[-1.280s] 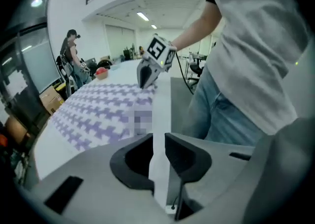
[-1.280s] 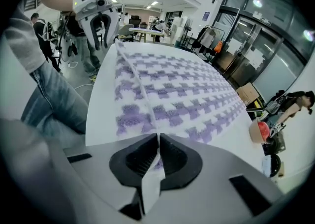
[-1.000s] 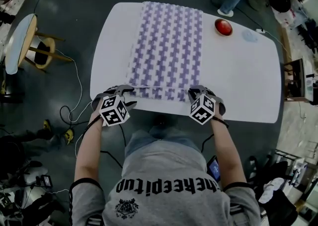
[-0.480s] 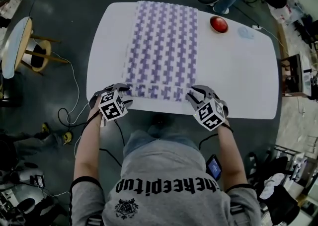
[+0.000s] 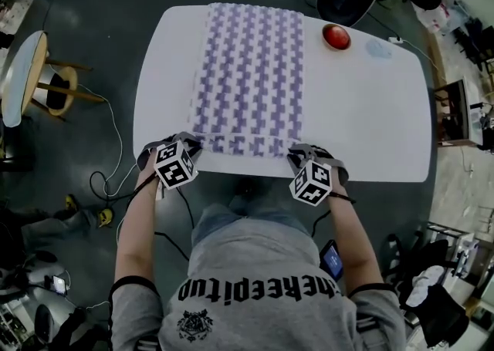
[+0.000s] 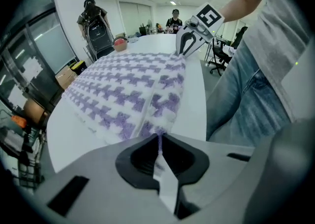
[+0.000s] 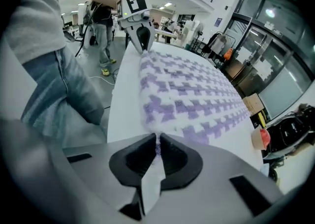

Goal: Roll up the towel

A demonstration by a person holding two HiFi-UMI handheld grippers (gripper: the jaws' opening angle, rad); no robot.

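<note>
Our left hand-held gripper (image 6: 158,137) and right hand-held gripper (image 7: 157,142) have just closed on corners of the towel (image 5: 251,72) at the near edge of the counter (image 5: 370,110), but tiny pinches may slip when we roll.

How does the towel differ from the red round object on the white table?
The towel is large and runs from the table's far edge almost to its near edge; the red round object is small. The towel is patterned purple and white; the red round object is plain red. The towel lies flat and rectangular; the red round object is domed. Both rest on the table, not touching.
</note>
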